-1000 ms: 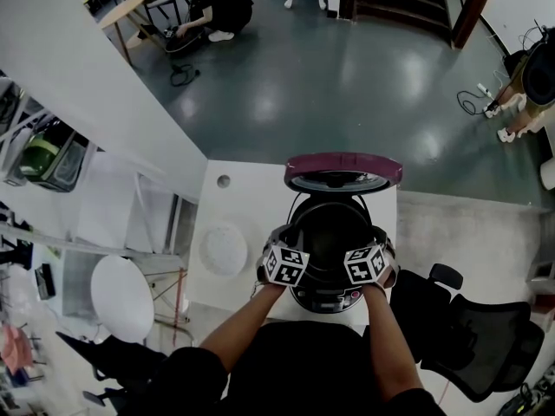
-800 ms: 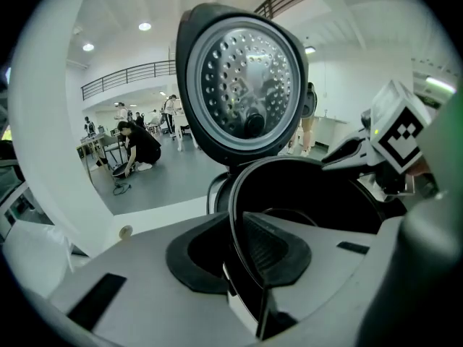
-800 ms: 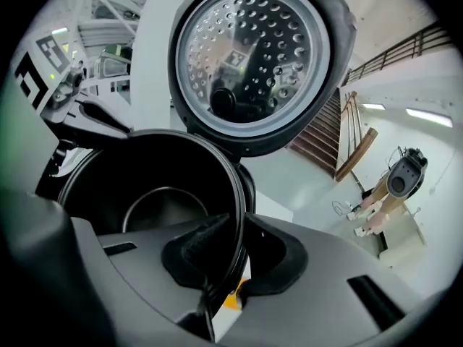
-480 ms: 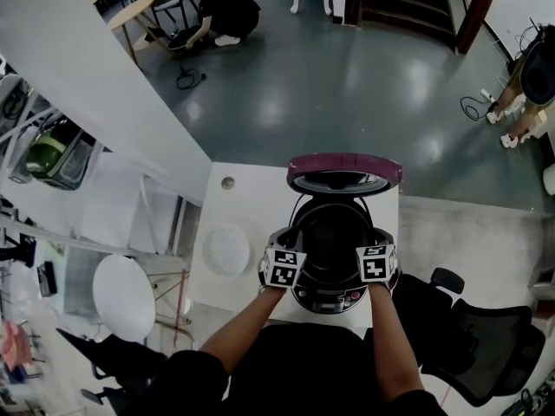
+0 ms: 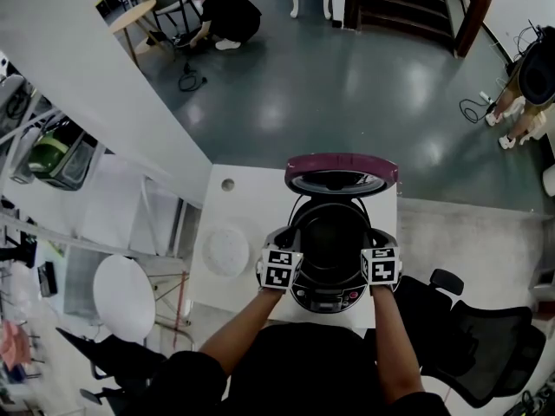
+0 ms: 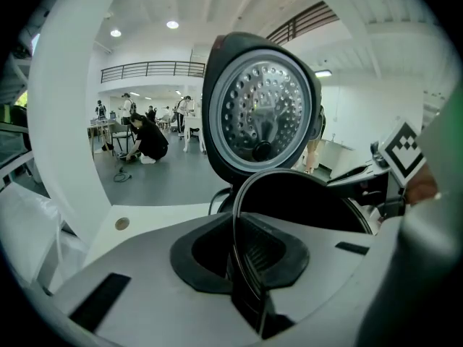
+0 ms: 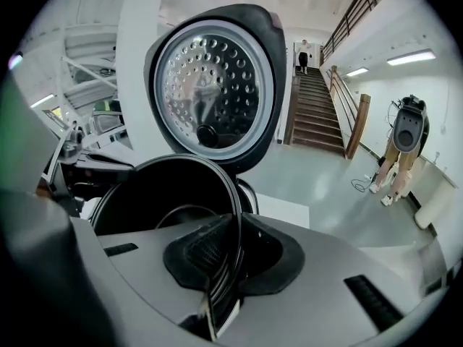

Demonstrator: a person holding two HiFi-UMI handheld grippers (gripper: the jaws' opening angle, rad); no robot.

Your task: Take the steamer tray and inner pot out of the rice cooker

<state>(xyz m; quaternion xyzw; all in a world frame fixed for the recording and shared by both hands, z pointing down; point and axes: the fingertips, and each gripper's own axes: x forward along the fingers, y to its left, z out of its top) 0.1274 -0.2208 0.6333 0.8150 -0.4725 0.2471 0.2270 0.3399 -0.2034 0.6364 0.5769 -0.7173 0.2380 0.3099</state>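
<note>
The rice cooker (image 5: 334,297) stands on the white table with its maroon lid (image 5: 341,173) swung open. The black inner pot (image 5: 334,232) sits in it. My left gripper (image 5: 291,251) is shut on the pot's left rim (image 6: 235,215) and my right gripper (image 5: 371,251) on its right rim (image 7: 233,215). Both pairs of jaws have just been closing, and the thin rim is pinched between the pads of the left gripper (image 6: 242,266) and the right gripper (image 7: 228,266). A white round steamer tray (image 5: 225,250) lies on the table left of the cooker.
The table (image 5: 238,211) has a small cable hole (image 5: 227,184). A black office chair (image 5: 468,336) stands at the right and a white round stool (image 5: 121,297) at the left. A person (image 5: 225,11) crouches on the far floor. The lid's perforated inner plate (image 6: 260,114) faces me.
Both grippers have rolled, so that their marker cubes sit squarer, and have shifted slightly outward along the pot's sides. The cooker and white tray have not moved.
</note>
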